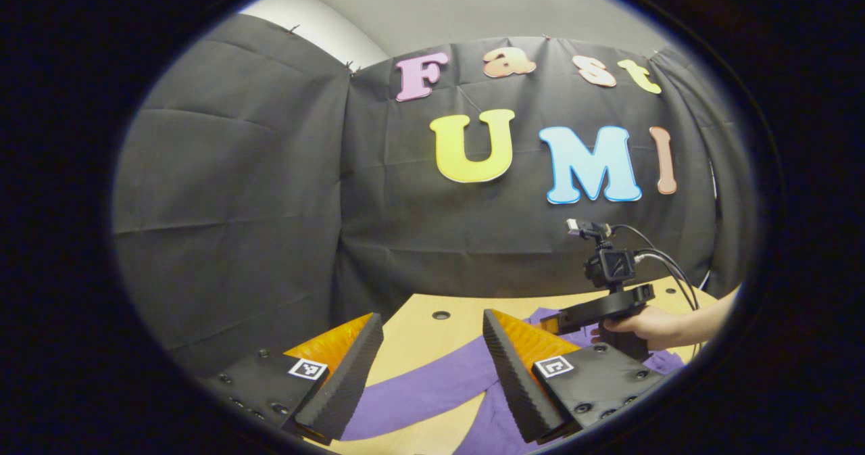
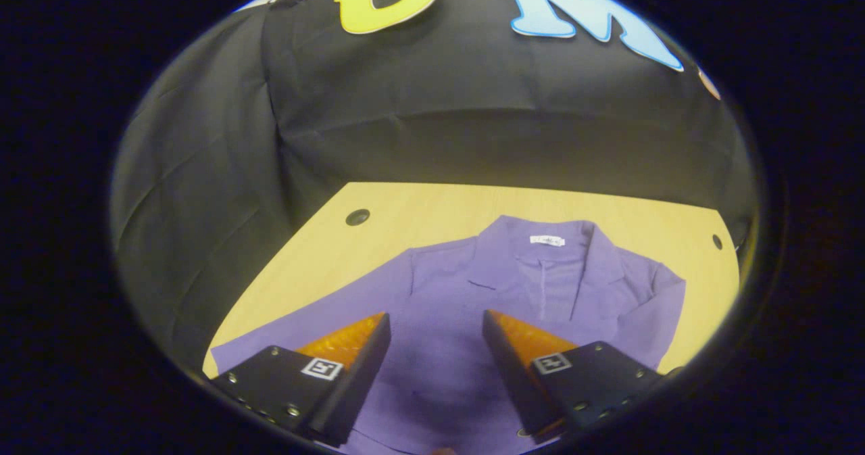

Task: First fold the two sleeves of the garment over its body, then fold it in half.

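Since both sleeves look unfolded, sleeve step's barely begun | left tool (image 1: 432, 367) and right tool (image 2: 436, 367) gape apart, empty | purple garment (image 2: 473, 293) flat on bench (image 2: 419, 215) under them | next: pinch a cuff

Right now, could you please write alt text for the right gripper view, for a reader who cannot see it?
A purple collared jacket lies flat on a light wooden table, collar toward the booth wall, one sleeve stretched out sideways. The right gripper hangs open above its body, holding nothing.
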Tool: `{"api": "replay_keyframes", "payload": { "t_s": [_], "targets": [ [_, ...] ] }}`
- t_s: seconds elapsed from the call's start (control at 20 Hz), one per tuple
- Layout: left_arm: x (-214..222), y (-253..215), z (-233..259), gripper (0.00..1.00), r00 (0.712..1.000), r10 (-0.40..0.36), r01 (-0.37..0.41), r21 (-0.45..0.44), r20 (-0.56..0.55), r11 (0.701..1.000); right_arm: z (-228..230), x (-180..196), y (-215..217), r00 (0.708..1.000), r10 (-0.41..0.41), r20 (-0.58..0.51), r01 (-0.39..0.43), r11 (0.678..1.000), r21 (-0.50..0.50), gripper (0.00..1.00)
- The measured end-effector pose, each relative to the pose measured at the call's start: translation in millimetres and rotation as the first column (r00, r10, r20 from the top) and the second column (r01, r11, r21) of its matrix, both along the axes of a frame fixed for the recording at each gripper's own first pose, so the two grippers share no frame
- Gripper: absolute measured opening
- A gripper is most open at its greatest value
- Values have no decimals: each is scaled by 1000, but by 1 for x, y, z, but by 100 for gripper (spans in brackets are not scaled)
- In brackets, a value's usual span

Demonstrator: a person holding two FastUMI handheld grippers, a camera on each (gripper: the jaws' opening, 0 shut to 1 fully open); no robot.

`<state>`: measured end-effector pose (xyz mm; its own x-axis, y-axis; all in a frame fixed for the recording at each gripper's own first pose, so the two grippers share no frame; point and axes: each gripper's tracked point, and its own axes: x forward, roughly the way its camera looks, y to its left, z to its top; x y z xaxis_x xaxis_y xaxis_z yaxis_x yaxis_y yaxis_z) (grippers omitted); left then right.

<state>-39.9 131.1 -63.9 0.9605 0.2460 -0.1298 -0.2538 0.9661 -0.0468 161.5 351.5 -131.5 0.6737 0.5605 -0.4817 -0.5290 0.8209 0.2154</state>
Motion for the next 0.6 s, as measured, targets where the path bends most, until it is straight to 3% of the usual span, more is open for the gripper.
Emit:
{"api": "replay_keyframes", "payload": {
  "t_s": [0.05,0.3,0.6],
  "targets": [
    [1,0,-2,94,1000,4,-4,-4,-1,1000,8,-2,-4,1000,-2,27,3,1000,-6,93],
    [-4,15,-29,94,997,68,-69,-47,-32,996,50,-17,-25,990,-14,142,11,1000,20,93],
    [-20,58,-91,94,972,196,-206,-72,-128,976,106,-46,-67,946,-63,318,43,997,69,93]
  ]
}}
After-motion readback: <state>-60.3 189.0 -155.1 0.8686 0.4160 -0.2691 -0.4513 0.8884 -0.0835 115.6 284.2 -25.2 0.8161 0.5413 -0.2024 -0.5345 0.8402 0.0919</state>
